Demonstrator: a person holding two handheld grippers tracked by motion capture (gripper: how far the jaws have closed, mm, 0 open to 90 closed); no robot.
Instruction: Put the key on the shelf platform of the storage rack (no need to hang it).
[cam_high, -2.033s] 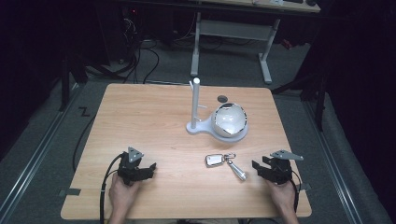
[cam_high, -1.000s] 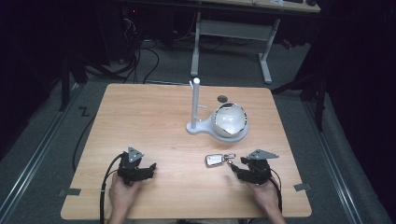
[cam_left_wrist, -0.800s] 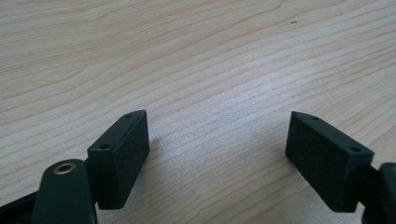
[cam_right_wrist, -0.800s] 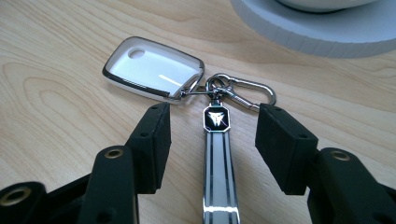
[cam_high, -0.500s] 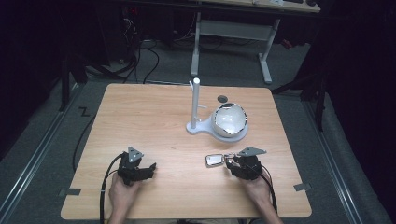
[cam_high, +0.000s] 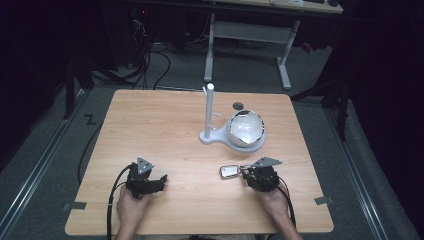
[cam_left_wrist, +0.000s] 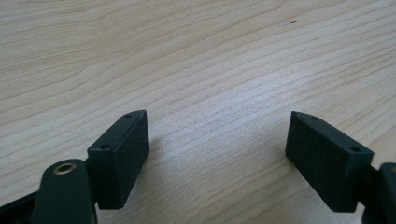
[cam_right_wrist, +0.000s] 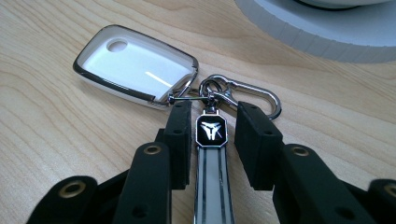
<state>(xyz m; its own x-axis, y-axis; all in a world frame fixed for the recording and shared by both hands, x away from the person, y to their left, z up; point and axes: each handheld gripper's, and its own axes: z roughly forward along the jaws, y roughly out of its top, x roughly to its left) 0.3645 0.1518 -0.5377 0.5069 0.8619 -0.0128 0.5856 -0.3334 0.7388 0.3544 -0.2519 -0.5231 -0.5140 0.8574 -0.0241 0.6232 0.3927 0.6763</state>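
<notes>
Key set: white key fob (cam_right_wrist: 135, 65) with chrome edge, joined by a small ring to a silver carabiner clip (cam_right_wrist: 245, 93) and a flat metal tag (cam_right_wrist: 211, 154) with a black emblem plate at its top.
Key set position: lying flat on the wooden bench (cam_high: 165, 125), on the near right part, just in front of the white stand; in the high view the fob (cam_high: 230, 171) lies just left of the right claw.
Right claw: (cam_right_wrist: 211, 140) low over the bench, jaws part open, one on each side of the metal tag; a narrow gap shows on both sides of the tag, so contact is not evident. Jaw tips reach nearly to the ring and the clip.
Right claw, high view: (cam_high: 248, 175) held in the person's right hand (cam_high: 272, 200), grey plate on top, cable trailing toward the near edge.
Left claw: (cam_left_wrist: 217, 140) jaws wide apart, nothing between them, bare wood grain beneath.
Left claw, high view: (cam_high: 159, 181) on the near left part of the bench, held in the left hand (cam_high: 131, 206), well apart from the key set.
White stand: (cam_high: 210, 115) upright post on a flat base, at the centre of the bench.
Globe-shaped item: (cam_high: 246, 128) white and shiny, seated on the stand's base, right of the post.
Small dark disc: (cam_high: 238, 105) on the bench behind the globe-shaped item; nature not discernible.
</notes>
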